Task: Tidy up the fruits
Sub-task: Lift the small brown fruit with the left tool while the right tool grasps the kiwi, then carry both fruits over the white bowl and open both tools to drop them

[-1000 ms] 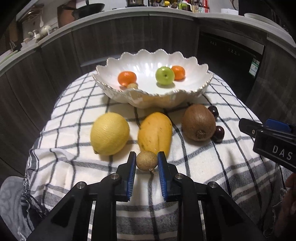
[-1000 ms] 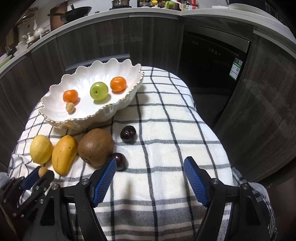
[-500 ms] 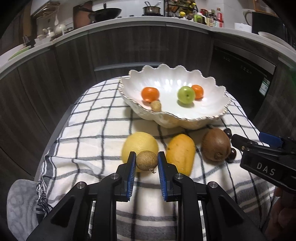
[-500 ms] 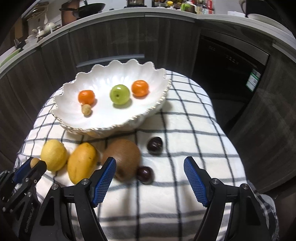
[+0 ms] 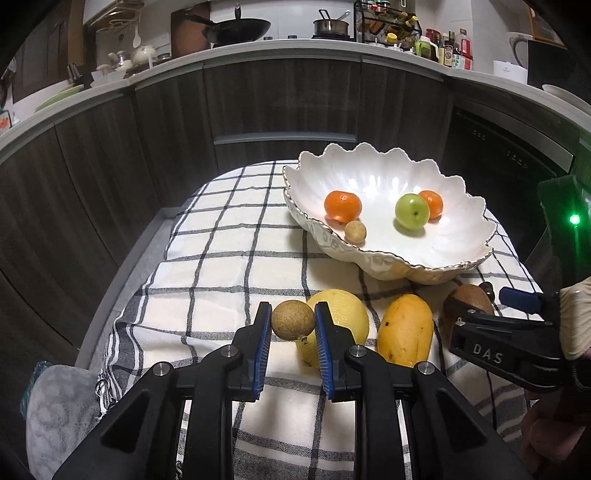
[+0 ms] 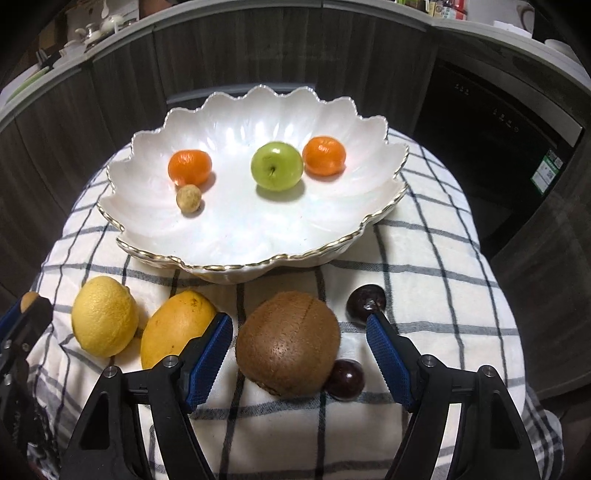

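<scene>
place: home kitchen | cues: wok [image 5: 236, 27], saucepan [image 5: 330, 26], spice rack [image 5: 388, 24], dark cabinets [image 5: 280, 99], dishwasher [image 6: 491, 122]

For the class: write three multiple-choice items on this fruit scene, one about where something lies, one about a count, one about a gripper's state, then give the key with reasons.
1. Where does the green apple lie?
A. On the checked cloth
B. In the white bowl, between two oranges
C. Between the right gripper's fingers

2. How many fruits lie in the bowl?
A. Two
B. Four
C. Six

3. What is the left gripper doing?
A. Standing open over nothing
B. Shut on the mango
C. Shut on a small brown fruit, held above the cloth

Key:
1 B: the apple sits on the bowl's floor with an orange on one side and another orange on the other.
2 B: two oranges, the apple and one small tan fruit.
3 C: both blue pads press the round brown fruit, while the mango lies untouched on the cloth.
</scene>
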`<move>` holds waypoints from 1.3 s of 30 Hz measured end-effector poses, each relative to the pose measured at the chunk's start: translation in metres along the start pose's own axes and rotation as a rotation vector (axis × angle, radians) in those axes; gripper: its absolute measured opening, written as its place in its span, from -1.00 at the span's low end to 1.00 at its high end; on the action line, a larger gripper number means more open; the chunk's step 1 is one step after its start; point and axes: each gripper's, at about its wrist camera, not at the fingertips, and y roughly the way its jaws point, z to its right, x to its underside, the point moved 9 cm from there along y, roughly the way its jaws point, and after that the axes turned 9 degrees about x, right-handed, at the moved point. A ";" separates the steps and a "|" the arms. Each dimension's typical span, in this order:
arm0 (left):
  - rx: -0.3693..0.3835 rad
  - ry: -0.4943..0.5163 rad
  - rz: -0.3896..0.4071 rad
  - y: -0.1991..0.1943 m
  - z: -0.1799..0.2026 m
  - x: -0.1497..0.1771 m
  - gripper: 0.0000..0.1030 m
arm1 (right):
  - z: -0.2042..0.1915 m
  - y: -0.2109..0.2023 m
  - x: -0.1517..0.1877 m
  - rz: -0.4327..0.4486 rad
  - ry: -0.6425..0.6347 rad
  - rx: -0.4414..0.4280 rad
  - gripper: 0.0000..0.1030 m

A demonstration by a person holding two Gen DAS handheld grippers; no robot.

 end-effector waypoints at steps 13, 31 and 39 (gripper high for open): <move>0.009 -0.006 -0.003 0.002 0.001 -0.002 -0.54 | -0.004 0.007 0.011 -0.019 -0.006 -0.038 0.18; 0.075 0.022 0.059 -0.013 0.026 -0.044 -0.54 | 0.020 -0.061 -0.039 0.138 0.037 -0.070 0.18; 0.113 0.050 0.073 0.008 0.035 -0.085 -0.54 | 0.024 -0.058 -0.082 0.187 0.040 -0.060 0.18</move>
